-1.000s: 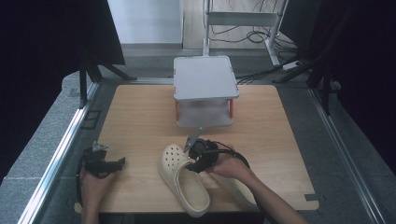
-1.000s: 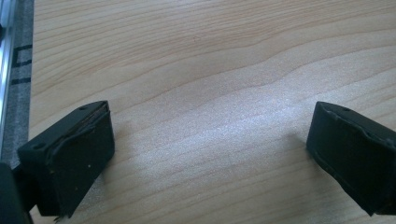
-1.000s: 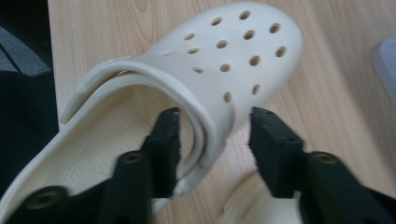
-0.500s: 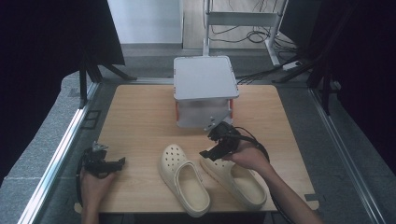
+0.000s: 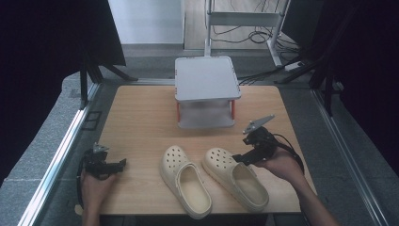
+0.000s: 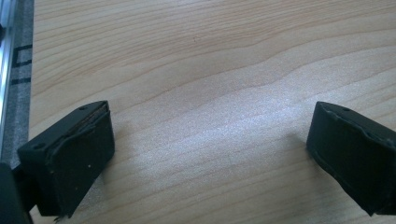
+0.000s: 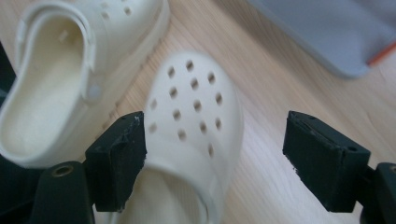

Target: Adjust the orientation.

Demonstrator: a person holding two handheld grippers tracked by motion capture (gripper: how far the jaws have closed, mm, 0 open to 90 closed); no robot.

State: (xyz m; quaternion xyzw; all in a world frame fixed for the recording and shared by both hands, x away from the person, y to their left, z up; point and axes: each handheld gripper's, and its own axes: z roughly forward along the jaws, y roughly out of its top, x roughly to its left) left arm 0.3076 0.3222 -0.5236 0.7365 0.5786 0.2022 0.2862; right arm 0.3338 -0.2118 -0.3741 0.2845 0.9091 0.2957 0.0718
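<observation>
Cream perforated foam clogs lie side by side on the light wooden table: the right clog beside the left clog. Both have holed toes pointing away and slightly left, toward the grey two-tier plastic stand, with open heels near the front edge. Right gripper is released, jaws spread astride the right clog's toe. Left gripper rests open over bare wood.

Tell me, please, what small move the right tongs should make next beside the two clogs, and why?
Probably lift the right tongs up and away. Their jaws stand open around the toe of the right clog, which lies flat on the table beside the left clog, both toes pointing at the grey stand. The pair looks placed, so nothing needs gripping.
</observation>
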